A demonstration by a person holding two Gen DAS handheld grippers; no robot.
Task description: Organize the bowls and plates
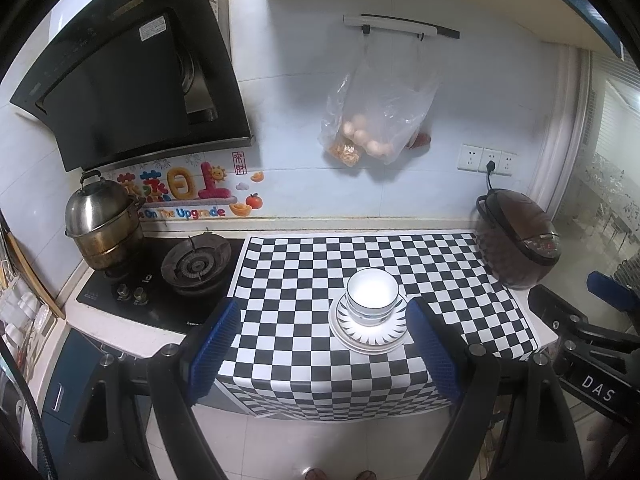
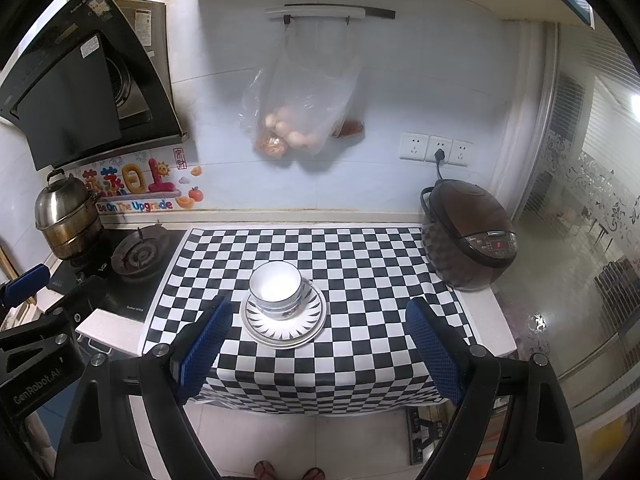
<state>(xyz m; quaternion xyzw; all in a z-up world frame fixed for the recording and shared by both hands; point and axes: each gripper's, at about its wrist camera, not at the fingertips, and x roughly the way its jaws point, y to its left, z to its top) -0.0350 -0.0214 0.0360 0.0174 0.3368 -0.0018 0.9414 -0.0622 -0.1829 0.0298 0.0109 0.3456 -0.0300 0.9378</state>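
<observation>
White bowls (image 1: 373, 295) with dark rims are nested and stand on a stack of white plates (image 1: 370, 334) with a black ray pattern, on the checkered mat. The same bowls (image 2: 276, 288) and plates (image 2: 283, 322) show in the right wrist view. My left gripper (image 1: 325, 350) is open and empty, held back over the counter's front edge with the stack between its blue pads. My right gripper (image 2: 320, 350) is open and empty, also held back; the stack sits left of its centre. Each gripper shows at the edge of the other's view.
A brown rice cooker (image 1: 516, 236) stands at the mat's right end, plugged into the wall sockets. A gas hob (image 1: 196, 266) with a steel steamer pot (image 1: 102, 224) lies to the left under a black range hood (image 1: 132, 80). A plastic bag of eggs (image 1: 372, 120) hangs on the wall.
</observation>
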